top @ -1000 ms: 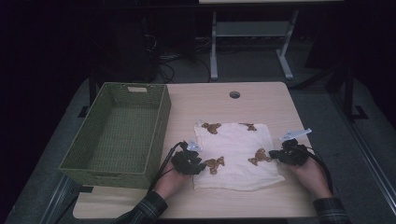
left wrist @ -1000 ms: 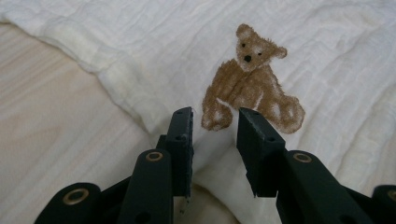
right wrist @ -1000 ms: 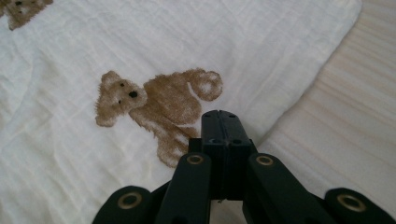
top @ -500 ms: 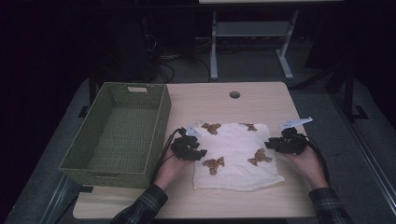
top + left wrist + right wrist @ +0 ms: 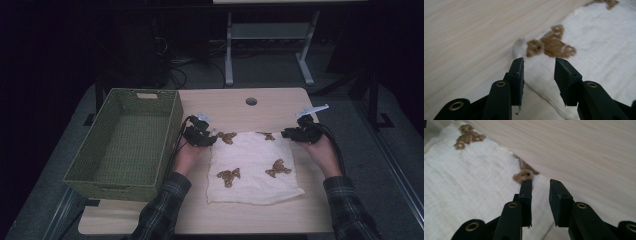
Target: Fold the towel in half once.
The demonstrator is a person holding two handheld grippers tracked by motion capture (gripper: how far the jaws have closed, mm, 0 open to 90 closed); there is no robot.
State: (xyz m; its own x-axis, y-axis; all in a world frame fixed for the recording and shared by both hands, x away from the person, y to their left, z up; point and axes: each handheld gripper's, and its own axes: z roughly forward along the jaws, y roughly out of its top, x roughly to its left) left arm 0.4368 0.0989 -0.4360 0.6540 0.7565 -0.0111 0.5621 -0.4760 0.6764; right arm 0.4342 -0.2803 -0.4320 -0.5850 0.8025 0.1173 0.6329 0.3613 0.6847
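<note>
A white towel (image 5: pixel 255 165) printed with brown bears lies flat on the light wooden table (image 5: pixel 280 102). My left gripper (image 5: pixel 211 137) hovers at the towel's far left corner, and my right gripper (image 5: pixel 287 133) at its far right corner. In the left gripper view the jaws of my left gripper (image 5: pixel 539 61) stand apart over the towel's edge (image 5: pixel 599 37), just short of a bear print (image 5: pixel 550 45). My right gripper (image 5: pixel 541 182) is open over the towel's (image 5: pixel 469 177) border beside another bear (image 5: pixel 524 173). Both pairs of jaws have just been closing a little, with nothing between them.
A green woven basket (image 5: pixel 115 191), empty inside, stands at the table's left, close to my left hand. A round cable hole (image 5: pixel 251 101) sits near the far edge. Beyond the table are a dark floor, cables and a metal stand (image 5: pixel 270 35).
Both hands have slid away from me along the towel's sides, from about its middle to its far corners. Both grippers' jaws stand wider than a second ago.
</note>
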